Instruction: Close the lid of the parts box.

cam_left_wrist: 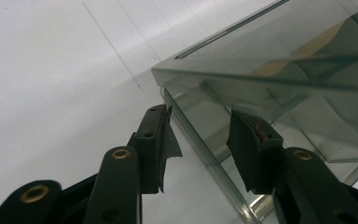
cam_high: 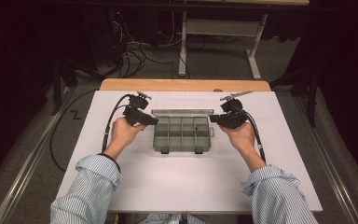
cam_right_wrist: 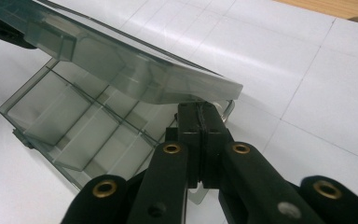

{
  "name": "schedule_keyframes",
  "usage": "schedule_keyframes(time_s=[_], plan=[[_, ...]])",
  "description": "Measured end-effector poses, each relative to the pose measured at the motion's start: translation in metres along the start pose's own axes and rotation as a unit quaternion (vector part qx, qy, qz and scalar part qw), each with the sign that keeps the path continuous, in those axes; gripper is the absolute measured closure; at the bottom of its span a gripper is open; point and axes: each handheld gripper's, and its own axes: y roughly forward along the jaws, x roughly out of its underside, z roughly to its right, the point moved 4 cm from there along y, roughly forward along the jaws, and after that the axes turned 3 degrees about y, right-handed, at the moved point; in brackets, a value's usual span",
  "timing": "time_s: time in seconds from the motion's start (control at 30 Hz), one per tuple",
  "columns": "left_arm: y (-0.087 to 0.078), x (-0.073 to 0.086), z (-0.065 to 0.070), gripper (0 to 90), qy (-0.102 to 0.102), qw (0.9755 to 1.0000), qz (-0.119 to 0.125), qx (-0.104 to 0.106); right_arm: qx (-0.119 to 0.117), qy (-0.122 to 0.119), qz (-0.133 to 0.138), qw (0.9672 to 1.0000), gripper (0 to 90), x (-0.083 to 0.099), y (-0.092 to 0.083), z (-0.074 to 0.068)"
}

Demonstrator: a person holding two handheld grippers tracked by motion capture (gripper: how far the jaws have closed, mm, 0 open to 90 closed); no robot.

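I see the smoky clear compartment box [cam_high: 182,133] sitting mid-bench [cam_high: 135,186], its lid [cam_right_wrist: 135,74] raised over the tray. My left gripper [cam_left_wrist: 200,140] has its jaws parted astride the box's near side wall; the pads do not seem to press the plastic, though the tinted wall blurs the inner jaw. My right gripper [cam_right_wrist: 200,128] has its jaws clenched together just under the lid's corner; whether a thin edge of the box is pinched between them I cannot tell, since the lid hides the tips. From the high view both hands mask the box's ends, and the dividers are only faintly visible.
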Motion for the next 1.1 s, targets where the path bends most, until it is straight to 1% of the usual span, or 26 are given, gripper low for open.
schedule_keyframes(time_s=[0.1, 0.17, 0.3, 0.37, 0.6, 0.63, 0.67, 0.73, 0.87, 1.1], plan=[[-0.002, 0.003, -0.001, 61.0, 0.000, 1.0000, 0.003, 0.006, 0.001, -0.001, 0.002, 1.0000, 90.0, 0.000, 0.000, -0.001], [-0.004, 0.005, -0.001, 63.9, 0.004, 0.9999, 0.005, 0.012, 0.002, -0.001, 0.004, 1.0000, 90.0, 0.000, -0.001, -0.001], [-0.007, 0.007, 0.003, 68.6, 0.004, 0.9996, 0.015, 0.024, 0.004, -0.001, 0.004, 1.0000, 89.9, 0.002, -0.001, 0.000], [-0.007, 0.007, 0.005, 69.6, 0.005, 0.9996, 0.017, 0.023, 0.003, -0.002, 0.003, 1.0000, 90.0, 0.002, -0.001, 0.000], [-0.010, 0.008, 0.011, 71.0, 0.006, 0.9992, 0.032, 0.025, -0.004, -0.009, 0.000, 1.0000, 90.0, 0.007, -0.002, -0.002], [-0.011, 0.009, 0.011, 71.2, 0.007, 0.9991, 0.035, 0.025, -0.005, -0.012, 0.000, 0.9999, 89.9, 0.007, -0.002, -0.002], [-0.011, 0.010, 0.012, 71.3, 0.008, 0.9990, 0.037, 0.025, -0.003, -0.009, 0.000, 1.0000, 89.8, 0.008, -0.002, -0.002], [-0.013, 0.012, 0.013, 71.4, 0.011, 0.9989, 0.039, 0.024, -0.002, -0.012, -0.002, 0.9999, 89.8, 0.010, -0.002, 0.000], [-0.015, 0.015, 0.014, 71.5, 0.014, 0.9986, 0.045, 0.023, -0.006, -0.007, -0.001, 1.0000, 89.6, 0.013, -0.003, 0.001], [-0.018, 0.018, 0.017, 71.2, 0.020, 0.9985, 0.047, 0.021, -0.016, -0.013, 0.000, 0.9998, 89.3, 0.017, -0.003, -0.002]])
